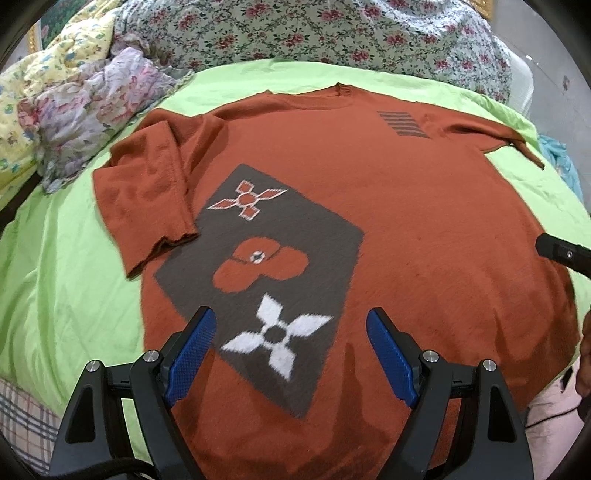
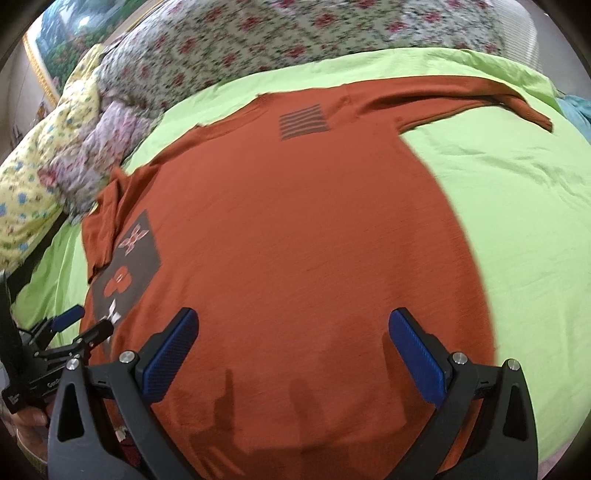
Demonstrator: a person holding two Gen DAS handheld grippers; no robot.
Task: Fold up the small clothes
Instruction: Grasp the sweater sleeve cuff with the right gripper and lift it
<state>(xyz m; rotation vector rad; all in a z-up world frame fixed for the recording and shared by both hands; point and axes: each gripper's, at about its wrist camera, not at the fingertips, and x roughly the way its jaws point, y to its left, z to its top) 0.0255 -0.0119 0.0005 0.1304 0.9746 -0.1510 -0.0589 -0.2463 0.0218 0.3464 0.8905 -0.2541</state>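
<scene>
The rust-orange knitted sweater [image 1: 406, 206] lies flat on the lime-green bedsheet [image 1: 66, 258], one sleeve [image 1: 147, 192] already folded in. The left gripper [image 1: 291, 347] and the right gripper [image 2: 293, 350] hover released, empty. Pinching the sheet together with the hem could drag and wrinkle everything.

Bed: covered by a lime-green sheet [image 1: 66, 258].
Centre: rust-orange sweater [image 1: 424, 229] spread flat.
Far: floral quilt [image 1: 295, 33].
Far left: bunched floral bedding [image 1: 85, 110].

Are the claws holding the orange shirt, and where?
No, nothing is held. The left claw and the right claw are both open above the orange shirt, which lies flat on the green sheet.
</scene>
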